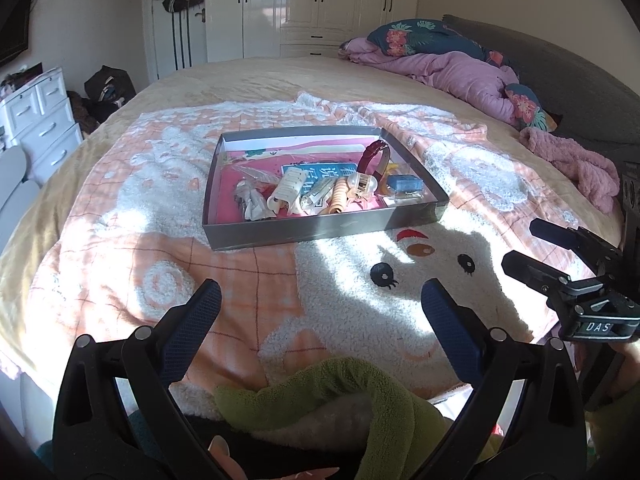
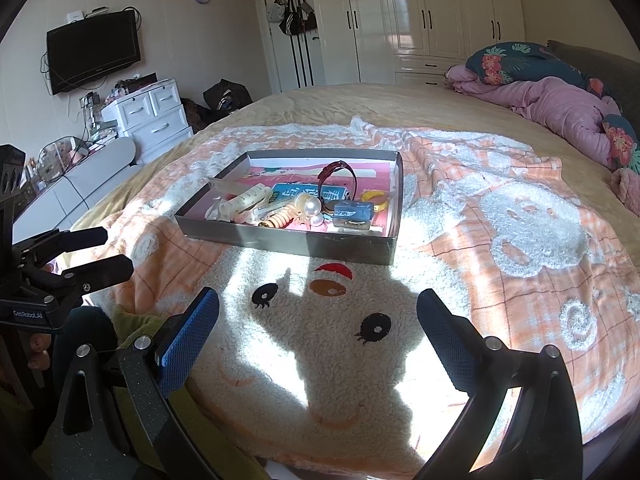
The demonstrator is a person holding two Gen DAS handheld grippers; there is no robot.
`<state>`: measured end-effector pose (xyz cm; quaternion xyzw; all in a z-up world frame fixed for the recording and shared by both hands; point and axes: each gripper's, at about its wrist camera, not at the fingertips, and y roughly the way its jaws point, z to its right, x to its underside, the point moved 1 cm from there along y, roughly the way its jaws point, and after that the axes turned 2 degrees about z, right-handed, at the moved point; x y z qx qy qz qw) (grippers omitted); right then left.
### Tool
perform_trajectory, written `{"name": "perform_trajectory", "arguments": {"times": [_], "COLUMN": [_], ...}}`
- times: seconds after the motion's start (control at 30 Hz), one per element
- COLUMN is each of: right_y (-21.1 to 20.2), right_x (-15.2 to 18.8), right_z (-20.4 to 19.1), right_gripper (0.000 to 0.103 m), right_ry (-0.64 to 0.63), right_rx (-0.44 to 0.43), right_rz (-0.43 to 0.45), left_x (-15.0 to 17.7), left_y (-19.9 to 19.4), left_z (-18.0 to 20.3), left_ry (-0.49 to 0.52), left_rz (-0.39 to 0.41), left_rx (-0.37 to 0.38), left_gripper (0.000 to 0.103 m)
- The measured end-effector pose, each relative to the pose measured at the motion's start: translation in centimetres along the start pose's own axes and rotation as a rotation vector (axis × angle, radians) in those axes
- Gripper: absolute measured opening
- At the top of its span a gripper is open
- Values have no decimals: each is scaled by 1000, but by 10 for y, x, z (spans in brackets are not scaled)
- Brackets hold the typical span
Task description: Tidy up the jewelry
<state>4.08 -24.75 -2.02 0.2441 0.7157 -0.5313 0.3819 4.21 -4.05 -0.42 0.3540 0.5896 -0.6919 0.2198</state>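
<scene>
A shallow grey box [image 1: 320, 230] [image 2: 280, 240] lies on the fleece blanket in the middle of the bed. Inside it are a dark red watch [image 1: 374, 156] [image 2: 338, 174], a cream hair clip [image 1: 286, 190] [image 2: 244, 200], an orange spiral hair tie [image 1: 339, 198] [image 2: 276, 220], a yellow bangle [image 2: 376, 199], a small blue box [image 1: 406, 184] [image 2: 354, 210] and pearl pieces [image 2: 310, 206]. My left gripper [image 1: 320, 300] hangs open over the blanket, well short of the box. My right gripper [image 2: 318, 312] is open too, equally far back and empty. Each shows at the other view's edge [image 1: 532, 248] [image 2: 104, 252].
An orange-and-white cartoon blanket [image 2: 500, 240] covers the bed. A pink quilt and floral pillows [image 1: 472, 68] pile up at the far right. A green towel [image 1: 340, 392] lies at the near edge. White drawers [image 2: 152, 112] and a wall TV [image 2: 94, 50] stand to the left.
</scene>
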Motion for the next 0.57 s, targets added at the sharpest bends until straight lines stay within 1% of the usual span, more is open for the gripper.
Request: {"name": "perform_trajectory", "arguments": {"times": [0.17, 0.27, 0.33, 0.4, 0.47, 0.5, 0.57], "right_y": [6, 13, 18, 28, 41, 47, 61], "right_x": [-4, -7, -11, -16, -22, -25, -32], "right_z": [31, 64, 98, 137, 184, 208, 256], "right_gripper": [98, 98, 98, 98, 98, 98, 98], "right_ry": [51, 100, 142, 174, 206, 218, 253], "right_rx": [53, 107, 168, 247, 337, 389, 471], "right_rz": [-8, -17, -20, -41, -77, -93, -119], "left_x": [0, -3, -8, -15, -23, -27, -33], "left_y": [6, 12, 19, 31, 43, 49, 64], "left_z": [-19, -47, -77, -119, -163, -186, -229], "left_ry": [-59, -119, -181, -258, -324, -352, -411], "left_rz": [-25, -30, -34, -70, -75, -77, -80], "left_rx": [-27, -97, -151, -224, -288, -343, -409], "left_gripper": [94, 94, 94, 94, 94, 94, 94]}}
